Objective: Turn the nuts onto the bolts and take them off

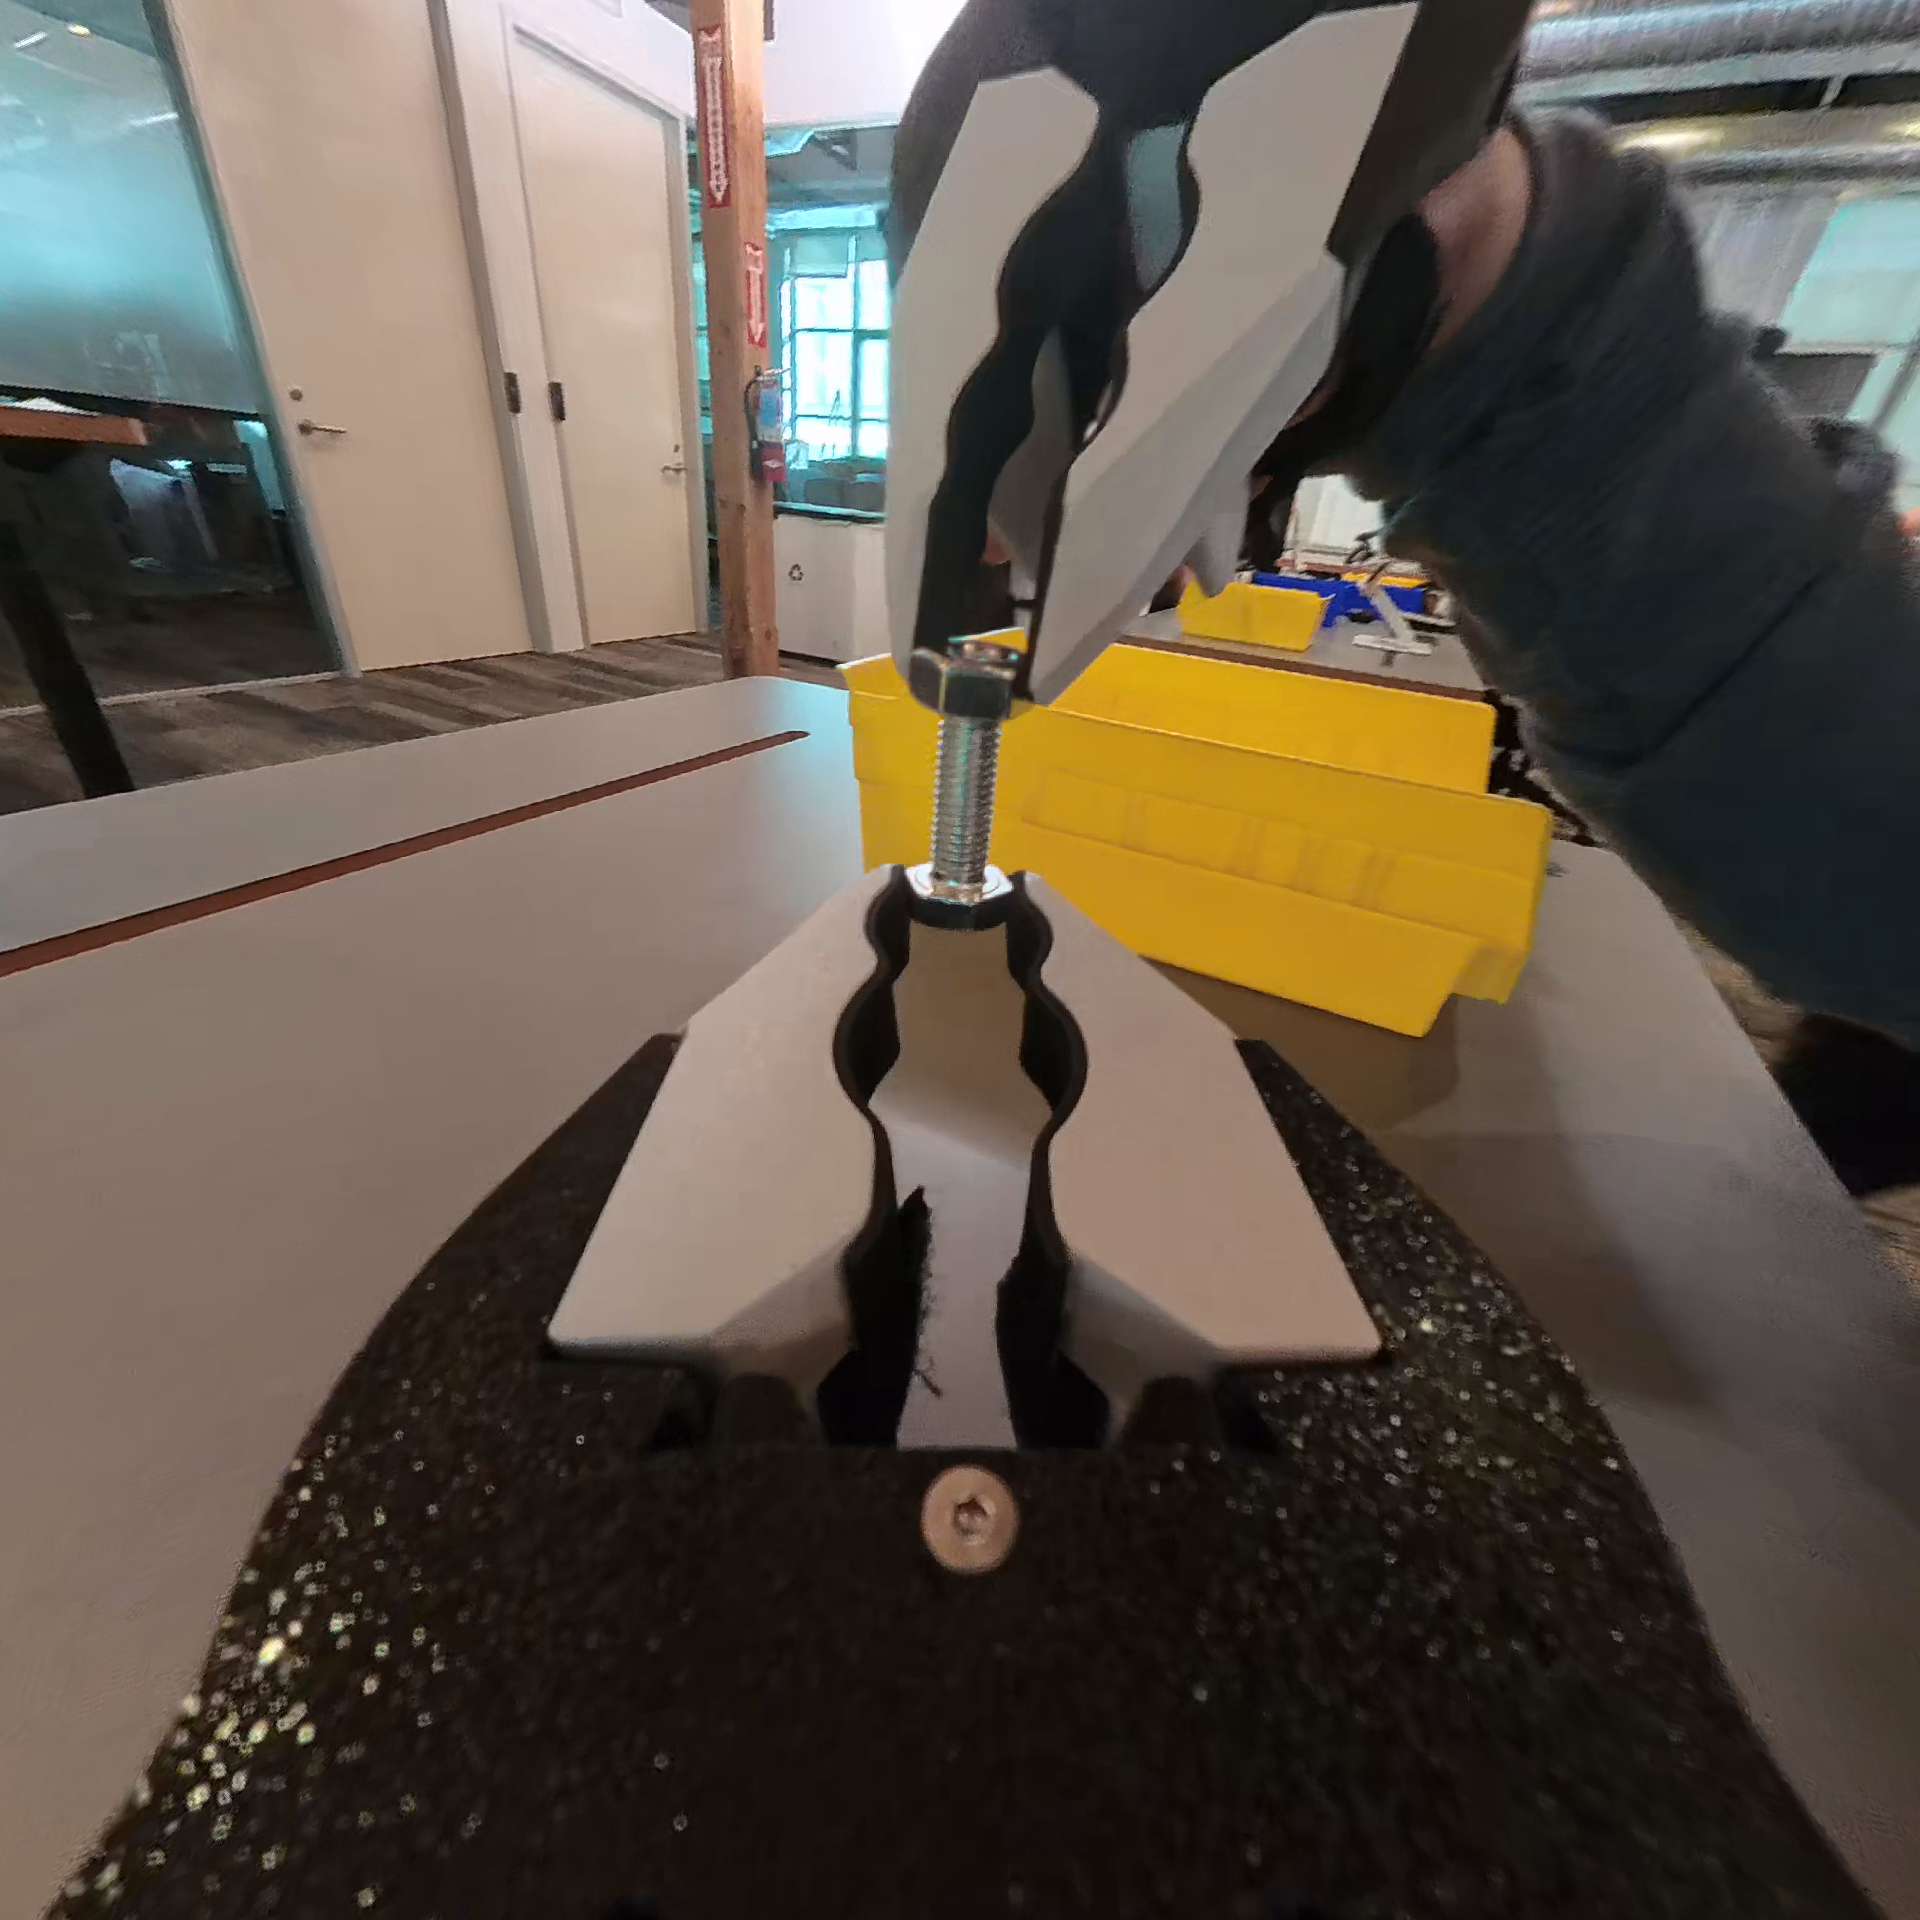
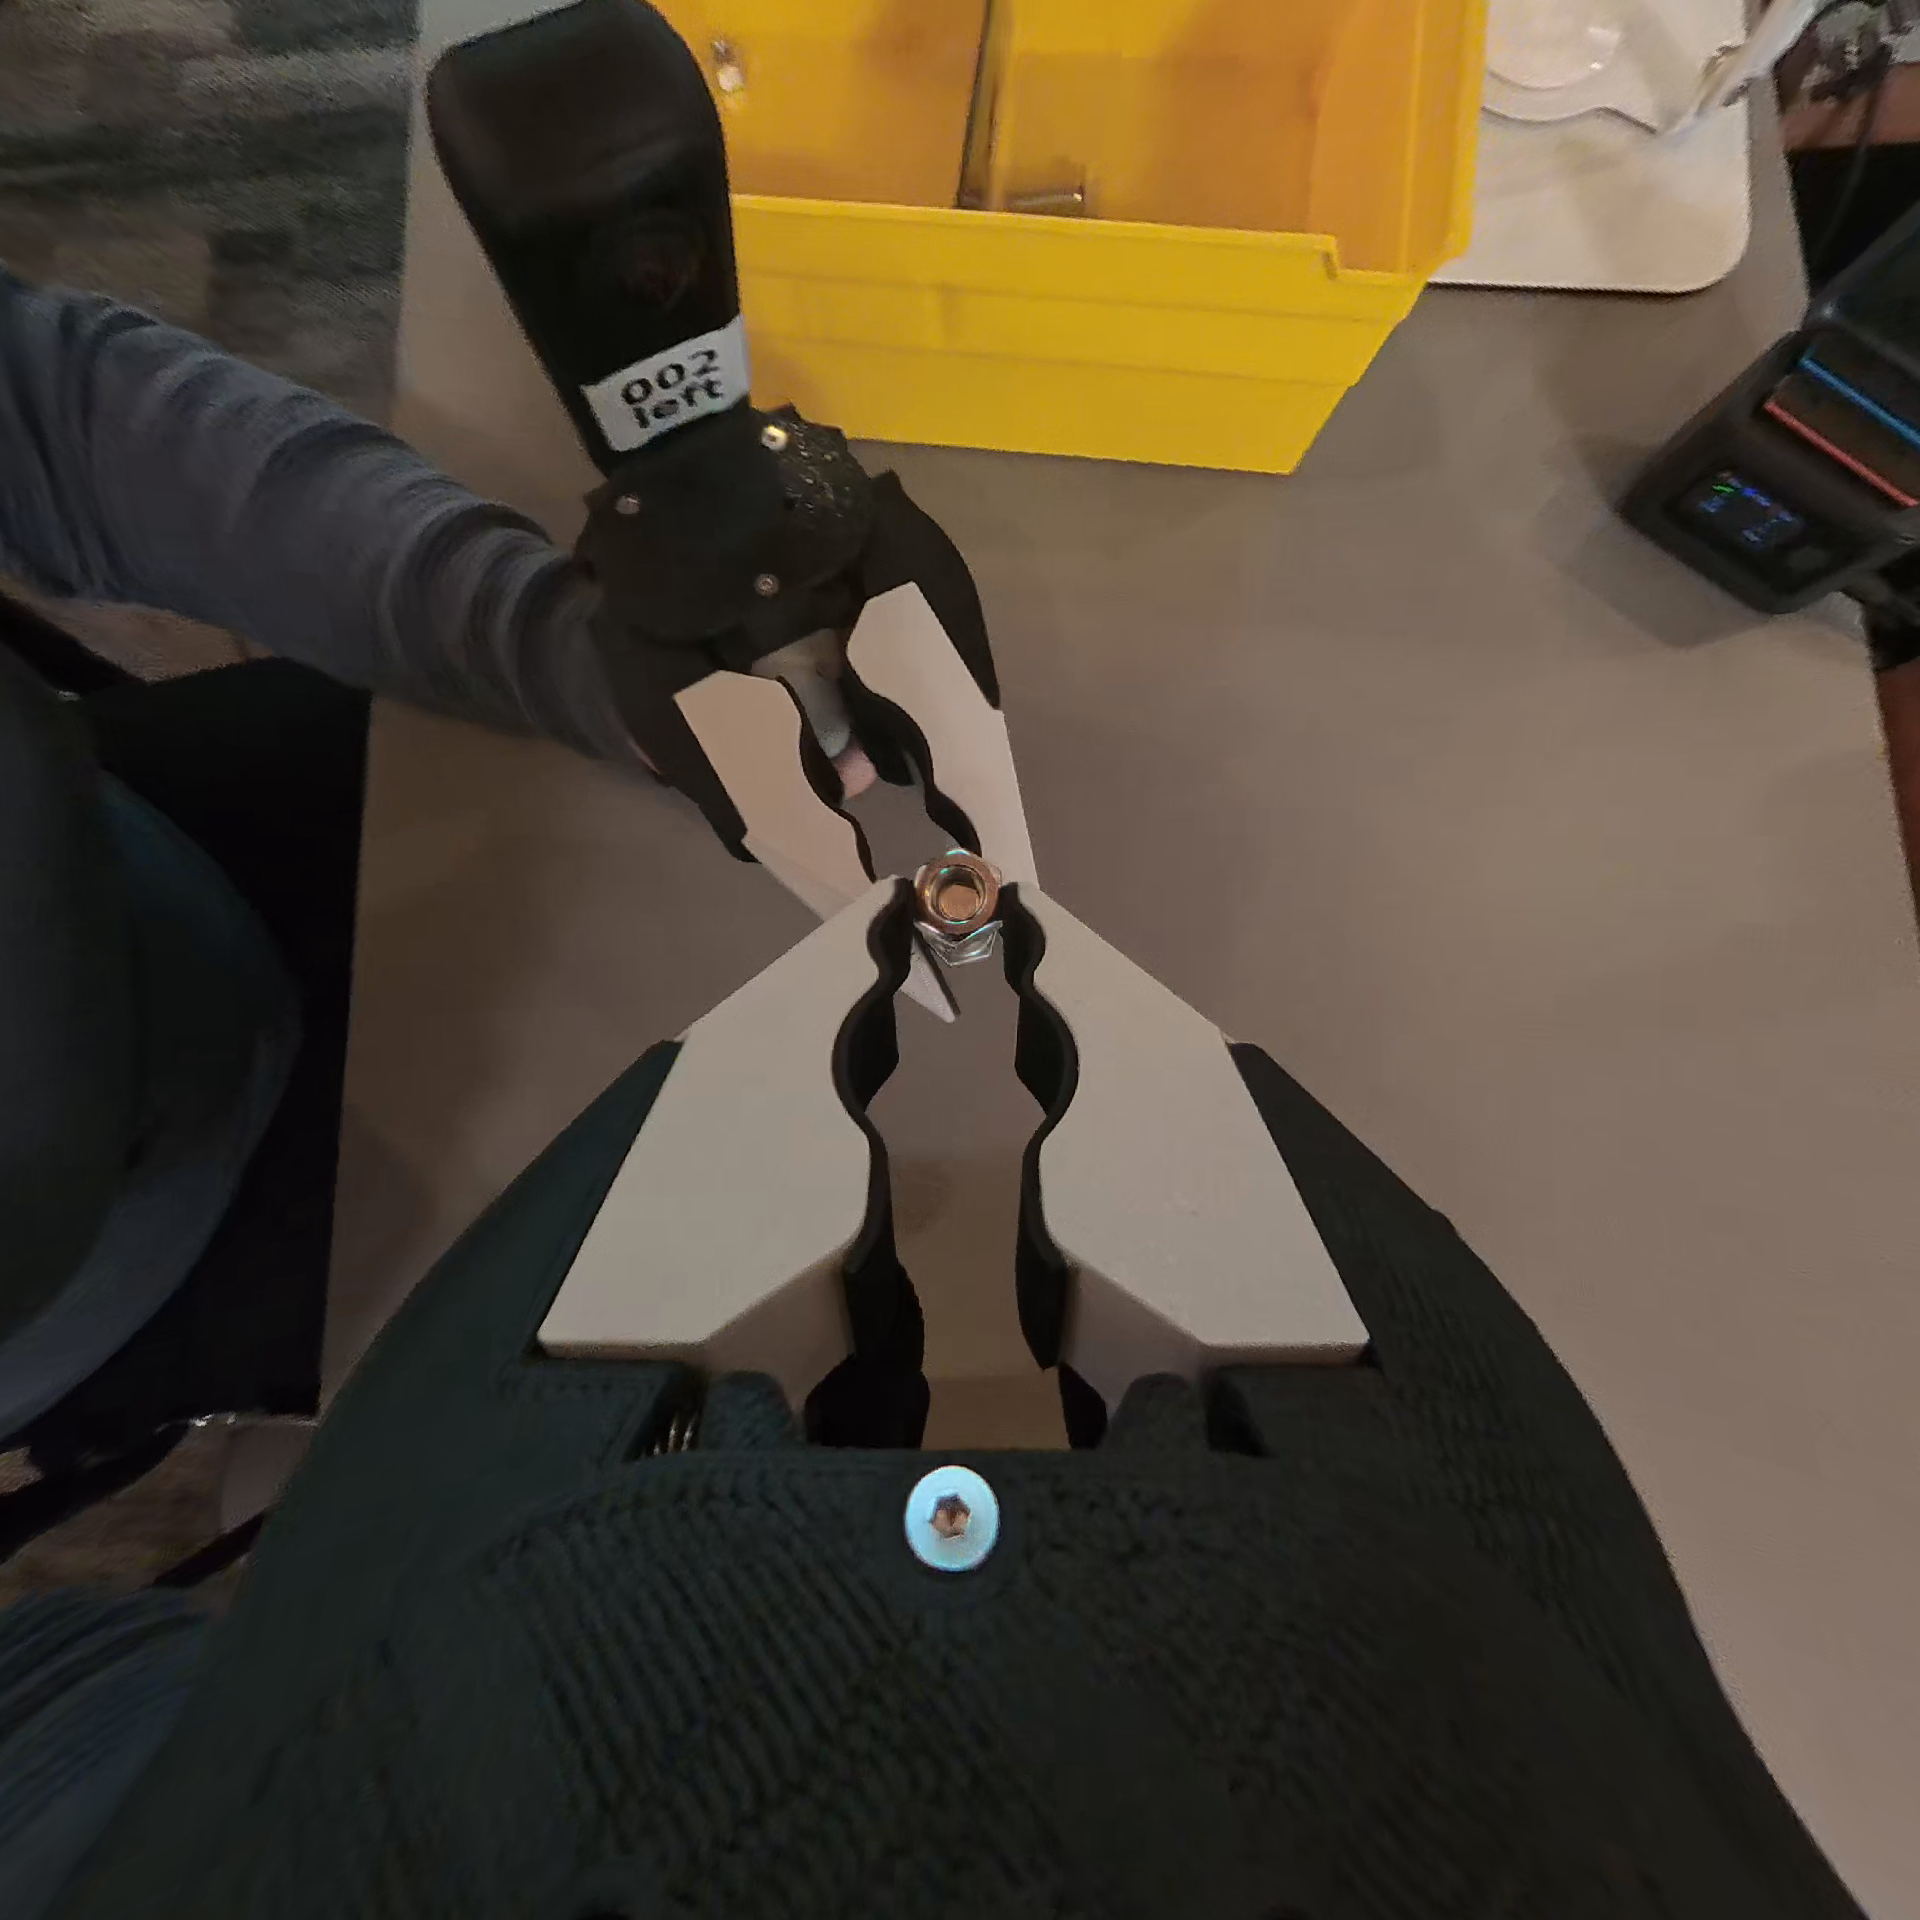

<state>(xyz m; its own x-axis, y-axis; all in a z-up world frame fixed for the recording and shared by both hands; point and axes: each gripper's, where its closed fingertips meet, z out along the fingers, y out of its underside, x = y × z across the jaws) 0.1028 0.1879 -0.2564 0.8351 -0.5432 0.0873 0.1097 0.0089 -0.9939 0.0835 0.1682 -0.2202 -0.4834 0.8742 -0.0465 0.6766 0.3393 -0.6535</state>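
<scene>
From the left wrist view, the left claw (image 1: 958,902) is clamped on the hex head of an upright bolt (image 1: 958,795), whose threaded shank shows only here, with the nut (image 1: 961,675) at its top end pinched in the tips of the right claw (image 1: 971,675) reaching down from above. The right wrist view looks straight down the nut's (image 2: 958,896) bore, held between the right claw's (image 2: 956,909) tips. Beyond, a yellow bin (image 2: 1049,343) sits on the grey bench (image 2: 1403,779).

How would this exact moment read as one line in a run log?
left gripper: shut on bolt head, shank upright | right gripper: shut on nut at bolt tip | yellow bin: behind
</scene>
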